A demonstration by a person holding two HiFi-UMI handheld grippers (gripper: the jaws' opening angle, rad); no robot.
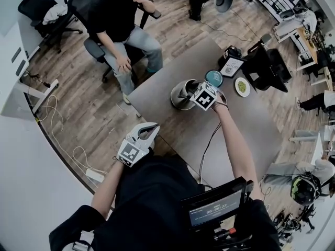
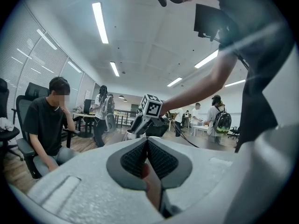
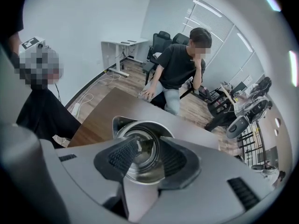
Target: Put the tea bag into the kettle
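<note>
We hold right gripper (image 3: 148,144) above kettle (image 1: 181,95) mouth, jaws apart, gripping nothing | tea bag (image 3: 140,146): small pale scrap inside kettle, we think | left gripper (image 1: 152,127) clenched, empty, at table (image 1: 251,135) edge

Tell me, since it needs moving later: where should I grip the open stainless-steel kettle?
Probably the stainless-steel kettle by its rim, from straight above, pinching the wall away from the spout. It stands upright with the lid off, and no handle shows.
</note>
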